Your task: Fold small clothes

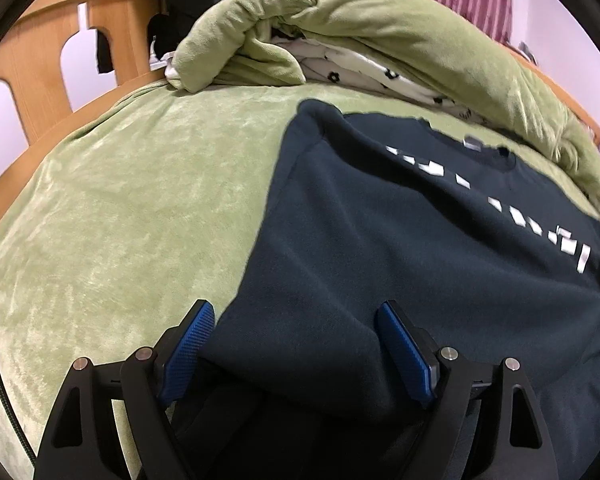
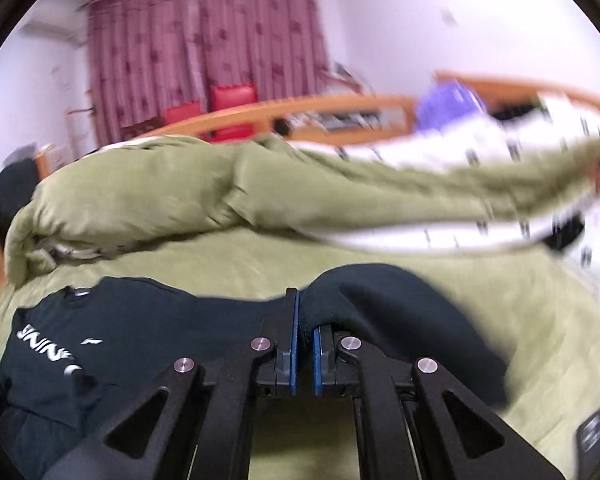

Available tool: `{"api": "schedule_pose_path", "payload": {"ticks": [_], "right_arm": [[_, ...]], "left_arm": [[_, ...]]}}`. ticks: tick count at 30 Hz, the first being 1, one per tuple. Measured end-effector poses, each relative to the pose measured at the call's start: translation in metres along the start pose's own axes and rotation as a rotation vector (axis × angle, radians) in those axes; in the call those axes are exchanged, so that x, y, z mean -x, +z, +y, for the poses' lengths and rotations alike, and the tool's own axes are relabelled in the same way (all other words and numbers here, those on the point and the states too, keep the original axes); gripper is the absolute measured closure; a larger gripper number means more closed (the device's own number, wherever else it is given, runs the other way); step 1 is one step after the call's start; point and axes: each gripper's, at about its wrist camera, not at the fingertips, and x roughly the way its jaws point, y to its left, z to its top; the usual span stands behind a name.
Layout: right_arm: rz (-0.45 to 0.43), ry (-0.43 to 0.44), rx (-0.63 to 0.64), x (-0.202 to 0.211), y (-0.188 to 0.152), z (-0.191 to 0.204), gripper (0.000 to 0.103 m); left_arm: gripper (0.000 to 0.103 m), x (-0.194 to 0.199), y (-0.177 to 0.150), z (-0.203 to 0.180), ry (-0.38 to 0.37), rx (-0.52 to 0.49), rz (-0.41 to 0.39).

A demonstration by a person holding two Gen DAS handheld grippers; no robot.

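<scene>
Nearest in the right wrist view, the right gripper (image 2: 304, 320) has its blue pads pinched together on a fold of the dark sweatshirt (image 2: 160, 320), apparently the sleeve or side edge. The cloth rises in a hump from the pinch and drapes away to the right, which suggests the edge is being lifted so that it can be carried over the body of the garment. The view is blurred, so exactly which part is clamped cannot be told.

In the left wrist view, the left gripper (image 1: 296, 344) stands wide, its pads (image 1: 188, 344) spread to either side of the sweatshirt's near edge and not pressing on it. It probably waits there, over the hem, to pin or pick up that side once the right-hand fold comes across.

The sweatshirt (image 1: 420, 248) lies mostly flat, white lettering up, on the green bedspread (image 1: 120, 220), a soft, wide surface that serves as the folding table. Its collar points away from the person.

Further back, a rolled green quilt (image 1: 340, 12) with a white flower-print lining (image 1: 380, 72) is pushed to the far side, likely to leave room for folding. Behind it come the wooden bed frame (image 1: 40, 48) and pink curtains (image 2: 204, 40).
</scene>
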Motion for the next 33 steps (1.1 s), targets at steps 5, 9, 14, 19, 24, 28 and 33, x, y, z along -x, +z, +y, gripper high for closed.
{"api": "schedule_pose_path", "payload": {"ticks": [5,9,14,19,24,28,33], "right_arm": [[-0.03,0.066,0.111,0.032,0.029,0.082,0.097],[-0.038,0.124,0.19,0.046,0.037,0.158,0.097],[0.007,0.213,0.242,0.051,0.014,0.256,0.098],[0.12,0.277,0.259,0.026,-0.047,0.324,0.098],[0.247,0.302,0.297,-0.002,-0.111,0.359,0.097],[0.322,0.295,0.31,-0.016,-0.141,0.364,0.096],[0.405,0.313,0.313,-0.011,-0.141,0.352,0.071]], "left_arm": [[0.02,0.011,0.011,0.02,-0.073,0.119,-0.005],[0.02,0.015,0.013,0.032,-0.129,0.193,0.01],[0.02,0.017,0.017,0.038,-0.163,0.214,0.013],[0.02,0.014,0.017,0.04,-0.19,0.227,0.036],[0.02,0.015,0.016,0.036,-0.182,0.206,0.032],[0.02,0.014,0.015,0.033,-0.183,0.189,0.032],[0.02,0.016,0.015,0.032,-0.172,0.171,0.022]]}}
